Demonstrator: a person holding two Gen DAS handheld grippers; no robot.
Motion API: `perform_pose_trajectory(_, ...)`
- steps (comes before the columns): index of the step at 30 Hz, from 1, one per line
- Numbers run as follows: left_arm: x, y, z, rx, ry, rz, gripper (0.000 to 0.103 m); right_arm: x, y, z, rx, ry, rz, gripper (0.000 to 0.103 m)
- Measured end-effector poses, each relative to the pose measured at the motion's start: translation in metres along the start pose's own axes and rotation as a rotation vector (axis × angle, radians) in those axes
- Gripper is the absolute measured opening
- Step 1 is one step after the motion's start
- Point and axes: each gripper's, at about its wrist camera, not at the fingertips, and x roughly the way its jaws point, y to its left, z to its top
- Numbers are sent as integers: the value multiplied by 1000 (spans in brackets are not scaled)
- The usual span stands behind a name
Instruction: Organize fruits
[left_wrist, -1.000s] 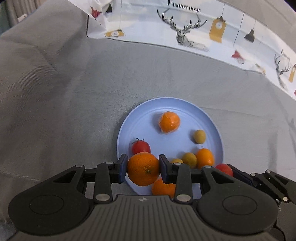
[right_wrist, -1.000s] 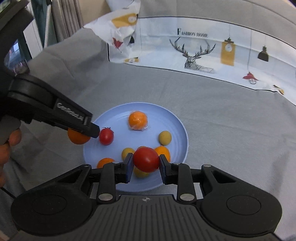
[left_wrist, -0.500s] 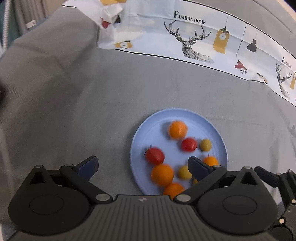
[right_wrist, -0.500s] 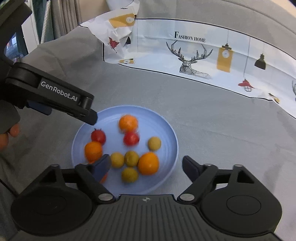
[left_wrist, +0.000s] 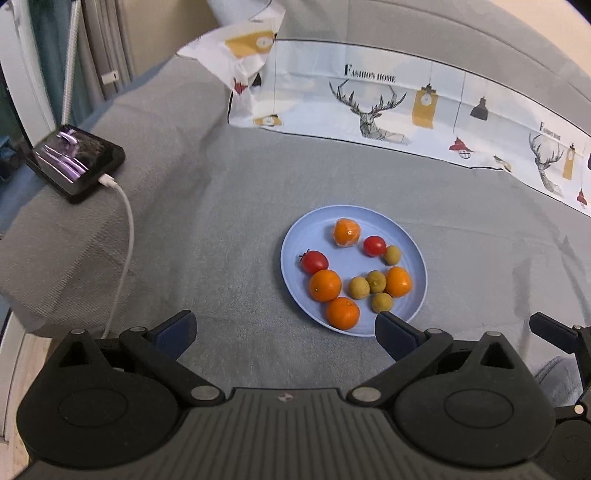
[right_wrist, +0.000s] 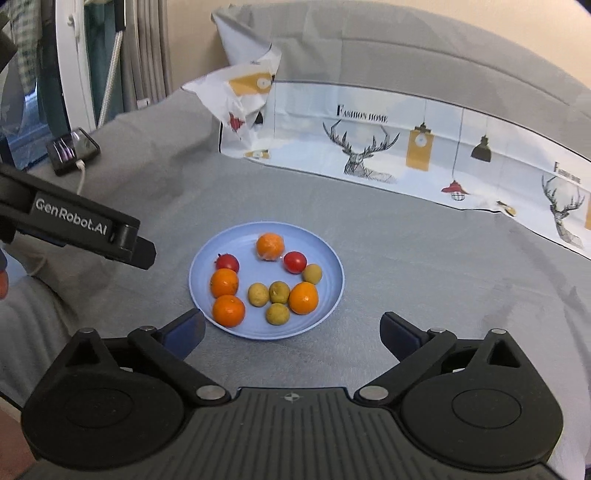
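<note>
A light blue plate (left_wrist: 417, 254) (right_wrist: 328, 291) on the grey cover holds all the fruit. On it lie three bare oranges (left_wrist: 325, 285) (right_wrist: 224, 282), a wrapped orange (left_wrist: 346, 232) (right_wrist: 270, 246), two red tomatoes (left_wrist: 314, 260) (right_wrist: 295, 262) and several small yellow-green fruits (left_wrist: 359, 288) (right_wrist: 258, 294). My left gripper (left_wrist: 284, 325) hangs open and empty, above and in front of the plate's near-left side. My right gripper (right_wrist: 291, 325) hovers before the plate's near edge, its jaws opening with nothing between them. The left gripper's finger (right_wrist: 136, 251) shows left of the plate.
A phone (left_wrist: 74, 162) (right_wrist: 72, 149) with a white cable (left_wrist: 125, 221) lies at the far left edge of the cover. A white cloth printed with deer and lamps (left_wrist: 406, 107) (right_wrist: 369, 147) runs along the back. A person's fingers (right_wrist: 3, 280) show at the left edge.
The left gripper let go of an orange and the right let go of a tomato; both fruits now lie on the plate. Both grippers opened wide and drew back and up.
</note>
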Motion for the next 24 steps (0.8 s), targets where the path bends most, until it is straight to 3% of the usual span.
perform_pose_trajectory(11, -30, -8, -19, -2, -39, 38, 103, -47, 4, -11, -15, -82, -34, 102)
perform_pose_trajectory(24, -43, -9, -23, 22, -65, 54, 103, -62, 13, -14, -41, -118, -51, 102)
